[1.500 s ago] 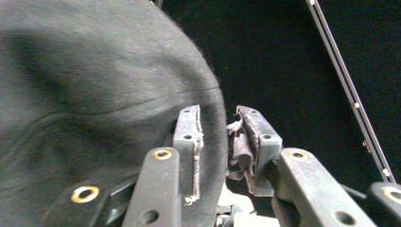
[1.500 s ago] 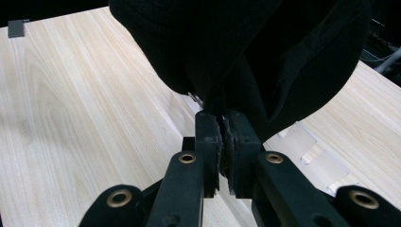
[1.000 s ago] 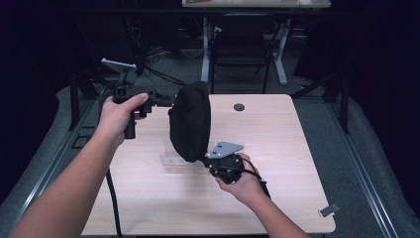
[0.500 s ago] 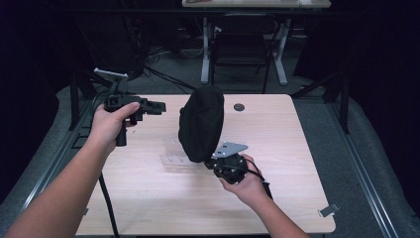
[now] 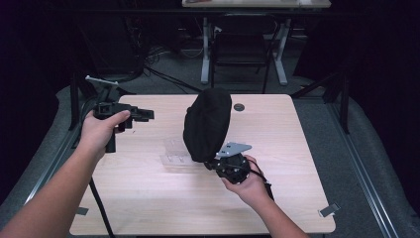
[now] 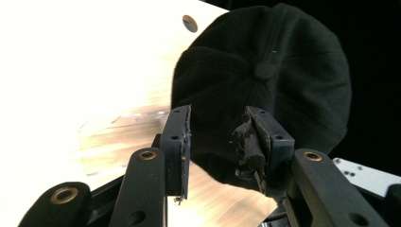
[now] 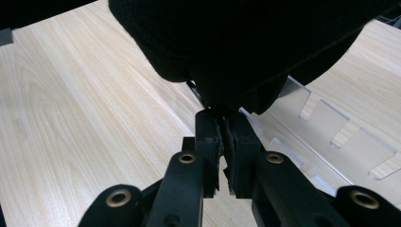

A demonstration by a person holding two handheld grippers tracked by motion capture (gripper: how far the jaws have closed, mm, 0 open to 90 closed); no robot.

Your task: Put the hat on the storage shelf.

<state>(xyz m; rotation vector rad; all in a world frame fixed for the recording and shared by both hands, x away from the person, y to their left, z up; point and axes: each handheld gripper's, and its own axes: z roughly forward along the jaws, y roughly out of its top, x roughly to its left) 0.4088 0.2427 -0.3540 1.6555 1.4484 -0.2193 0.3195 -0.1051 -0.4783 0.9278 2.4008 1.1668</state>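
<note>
A black cap (image 5: 208,124) hangs upright above the wooden table (image 5: 297,148). My right gripper (image 5: 214,161) is under it, shut on its lower edge. In the right gripper view the jaws (image 7: 222,120) pinch the dark fabric of the cap (image 7: 236,47). My left gripper (image 5: 148,115) is held off to the left, apart from the cap. Its jaws (image 6: 217,118) have just been opening, with nothing between them, and they point at the crown of the cap (image 6: 274,71).
A clear acrylic stand (image 5: 173,151) lies on the table below the cap, with its slots plain in the right gripper view (image 7: 331,127). A small dark round hole (image 5: 239,107) marks the far side of the table. A desk frame stands behind on the dark floor.
My left gripper has drawn away from the cap, to the left and a little down, and its jaws stand wider. The cap and my right hand have shifted slightly right.
</note>
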